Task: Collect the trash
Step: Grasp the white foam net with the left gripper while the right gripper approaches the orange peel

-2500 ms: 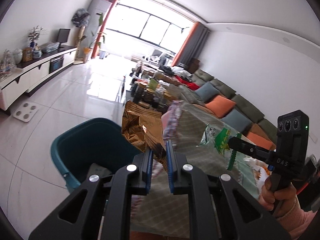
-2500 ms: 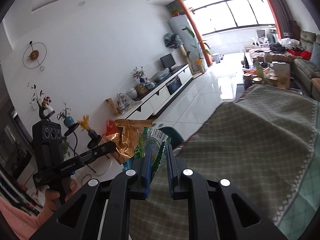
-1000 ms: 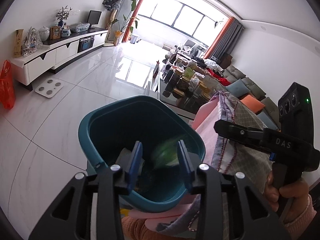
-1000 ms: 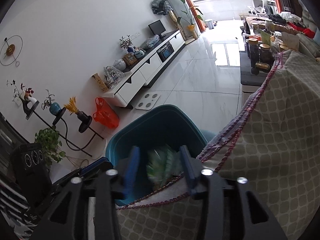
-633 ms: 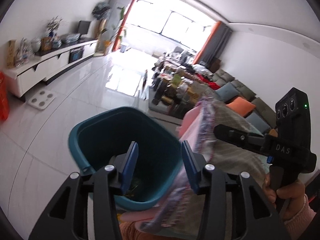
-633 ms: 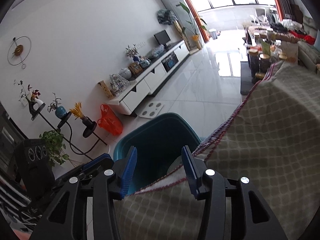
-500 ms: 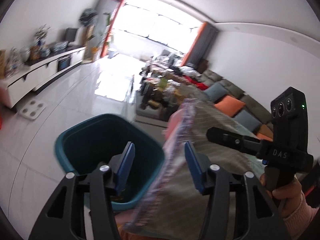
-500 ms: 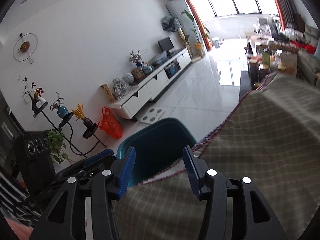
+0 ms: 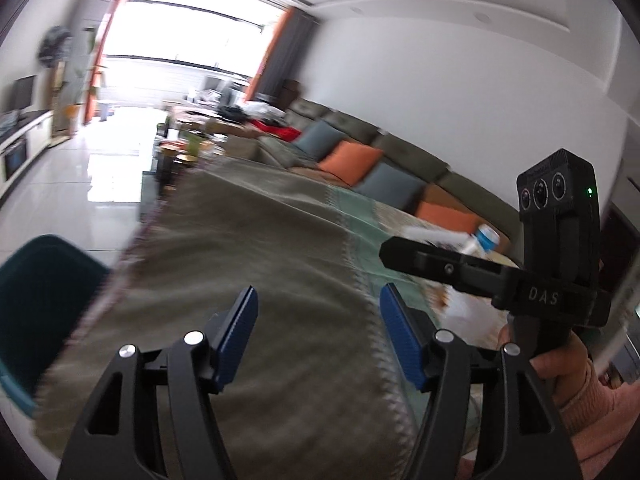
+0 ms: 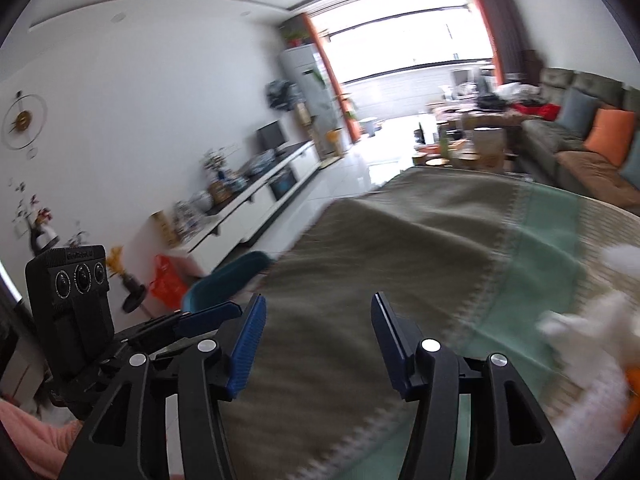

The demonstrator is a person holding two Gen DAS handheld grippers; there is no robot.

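"DAS" stands on the right gripper (image 9: 404, 256).

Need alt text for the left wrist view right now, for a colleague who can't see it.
The open, empty left gripper hovers over a grey-green tablecloth. The teal bin sits at the left edge; the right gripper, hand-held, reaches in from the right.

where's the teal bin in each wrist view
Left wrist: teal bin at the far left edge, lower half, beside the tablecloth's hanging edge.
Right wrist: teal bin left of centre, only its rim showing, just above the left tongs' blue pads.
Shared landmark: the orange cushion on the sofa.
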